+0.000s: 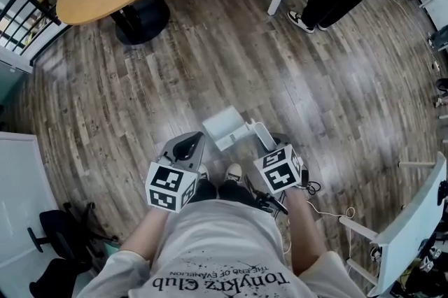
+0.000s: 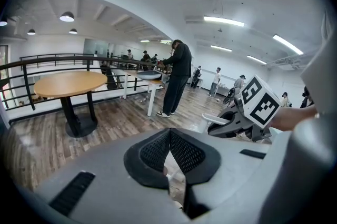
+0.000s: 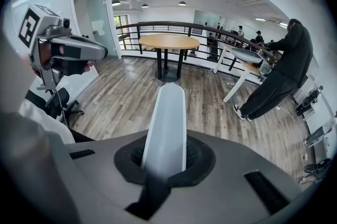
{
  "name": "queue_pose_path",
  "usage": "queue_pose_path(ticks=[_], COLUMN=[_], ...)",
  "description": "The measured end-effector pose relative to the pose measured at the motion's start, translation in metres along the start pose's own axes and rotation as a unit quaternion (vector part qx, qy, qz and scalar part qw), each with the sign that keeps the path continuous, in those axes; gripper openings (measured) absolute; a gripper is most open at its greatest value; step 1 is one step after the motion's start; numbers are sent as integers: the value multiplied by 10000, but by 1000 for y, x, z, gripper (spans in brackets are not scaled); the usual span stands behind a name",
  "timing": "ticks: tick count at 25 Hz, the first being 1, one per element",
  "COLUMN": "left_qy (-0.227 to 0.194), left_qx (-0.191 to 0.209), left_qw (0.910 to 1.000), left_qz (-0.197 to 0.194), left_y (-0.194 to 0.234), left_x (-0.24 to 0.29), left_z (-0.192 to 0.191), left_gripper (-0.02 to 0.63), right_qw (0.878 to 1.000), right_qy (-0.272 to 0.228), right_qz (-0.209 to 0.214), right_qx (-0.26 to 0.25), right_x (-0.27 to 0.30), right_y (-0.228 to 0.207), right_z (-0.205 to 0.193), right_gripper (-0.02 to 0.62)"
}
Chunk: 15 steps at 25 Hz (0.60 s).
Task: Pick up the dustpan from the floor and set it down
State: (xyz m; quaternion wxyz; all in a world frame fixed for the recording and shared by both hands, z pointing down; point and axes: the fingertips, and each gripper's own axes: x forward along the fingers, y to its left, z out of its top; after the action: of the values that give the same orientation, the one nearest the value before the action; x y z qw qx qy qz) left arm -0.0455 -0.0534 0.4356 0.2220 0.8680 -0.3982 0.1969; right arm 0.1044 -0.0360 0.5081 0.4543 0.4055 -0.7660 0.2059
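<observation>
Right gripper (image 3: 164, 157): jaws almost together, pinching the white dustpan (image 3: 166, 118) by its handle.
Left gripper (image 2: 169, 153): jaws closed together, nothing in them.

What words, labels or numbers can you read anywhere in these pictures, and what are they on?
"TonyKxz Club": upside down on the person's shirt.
Smaller line above it: perhaps "THE END OF EVANELION", too small to be sure.
Marker cubes: black-and-white patterns, no letters.
</observation>
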Motion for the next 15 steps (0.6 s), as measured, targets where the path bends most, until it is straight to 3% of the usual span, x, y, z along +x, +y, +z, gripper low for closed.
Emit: queue_pose_path(ticks=[15], left_qy=[158], left_qx=[173], left_qw=[9997], left_qz=[-20], left_y=[15], left_x=[22], left_z=[-6], left_gripper=[23], right_qw=[9999], right_qy=[113], right_qz=[-91], right_qx=[93], right_x=[46], right_y=[-11], right_z=[-5], right_gripper=[44])
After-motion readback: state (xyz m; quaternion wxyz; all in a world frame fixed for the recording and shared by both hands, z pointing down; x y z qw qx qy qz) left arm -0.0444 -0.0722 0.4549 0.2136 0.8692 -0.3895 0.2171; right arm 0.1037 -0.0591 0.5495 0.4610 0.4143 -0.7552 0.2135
